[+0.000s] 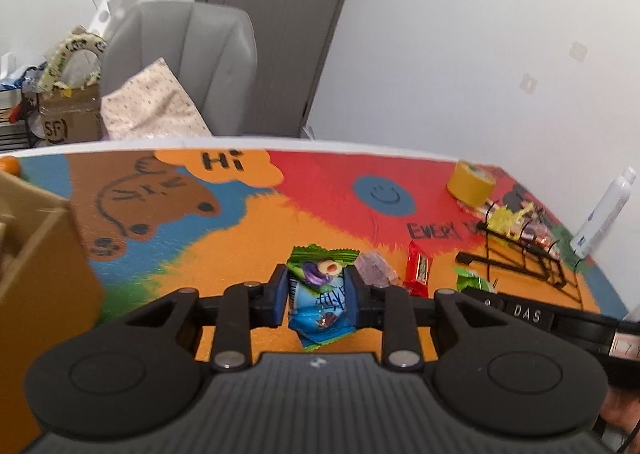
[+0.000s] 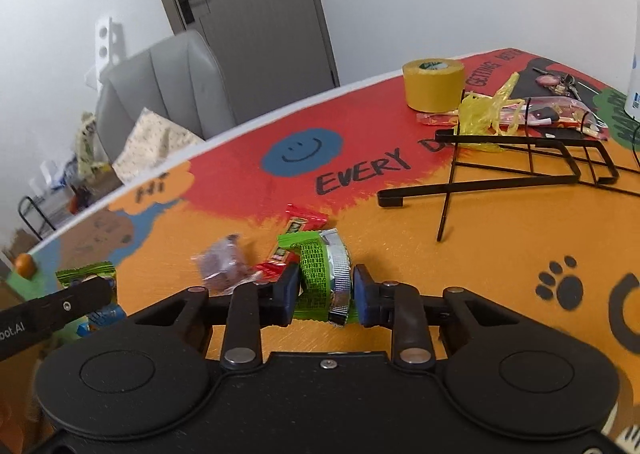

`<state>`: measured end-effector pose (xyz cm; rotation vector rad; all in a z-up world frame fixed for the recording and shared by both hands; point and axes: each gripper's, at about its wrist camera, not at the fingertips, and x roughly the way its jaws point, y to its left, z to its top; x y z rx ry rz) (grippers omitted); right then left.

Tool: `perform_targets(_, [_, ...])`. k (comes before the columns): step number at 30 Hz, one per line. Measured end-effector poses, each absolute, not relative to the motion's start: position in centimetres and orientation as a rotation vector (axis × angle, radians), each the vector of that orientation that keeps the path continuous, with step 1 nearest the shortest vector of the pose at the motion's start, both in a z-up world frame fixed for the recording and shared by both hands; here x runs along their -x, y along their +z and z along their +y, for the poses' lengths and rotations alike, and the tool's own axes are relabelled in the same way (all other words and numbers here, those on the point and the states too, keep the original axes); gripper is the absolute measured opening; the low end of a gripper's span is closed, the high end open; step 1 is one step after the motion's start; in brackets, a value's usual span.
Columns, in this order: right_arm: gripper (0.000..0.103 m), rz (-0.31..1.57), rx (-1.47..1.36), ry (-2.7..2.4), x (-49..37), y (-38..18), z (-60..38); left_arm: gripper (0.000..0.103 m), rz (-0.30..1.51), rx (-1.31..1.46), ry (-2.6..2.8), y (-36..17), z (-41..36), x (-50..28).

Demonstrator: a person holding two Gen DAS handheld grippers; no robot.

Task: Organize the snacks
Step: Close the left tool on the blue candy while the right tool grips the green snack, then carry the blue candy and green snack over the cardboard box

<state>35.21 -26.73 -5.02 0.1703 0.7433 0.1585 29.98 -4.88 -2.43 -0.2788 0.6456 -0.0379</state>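
Observation:
My left gripper [image 1: 316, 294] is shut on a blue and green snack packet [image 1: 320, 306], lifted a little above the colourful table mat [image 1: 248, 238]. Just beyond it lie a clear purple-tinted wrapper [image 1: 374, 268] and a red snack bar [image 1: 419, 269]. My right gripper [image 2: 326, 290] is shut on a green snack packet with a silver crimped end [image 2: 326, 278]. To its left on the mat lie the red snack bar [image 2: 298, 224] and the purple-tinted wrapper [image 2: 224, 262]. The left gripper's finger and its packet [image 2: 90, 278] show at that view's left edge.
A cardboard box [image 1: 36, 254] stands at the left. A black wire rack [image 2: 520, 170] lies tipped at the right, with a yellow tape roll [image 2: 434, 84], yellow plastic wrap [image 2: 484, 114] and a white bottle [image 1: 604, 210] behind. A grey chair [image 1: 180, 66] stands beyond the table's far edge.

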Motion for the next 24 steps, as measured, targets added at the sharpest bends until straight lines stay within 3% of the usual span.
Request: perform_targets(24, [0.026,0.612,-0.189,0.324,-27.4,-0.1,-20.6,0.028,0.506,0.3,0.039,2.7,2.2,-19.8])
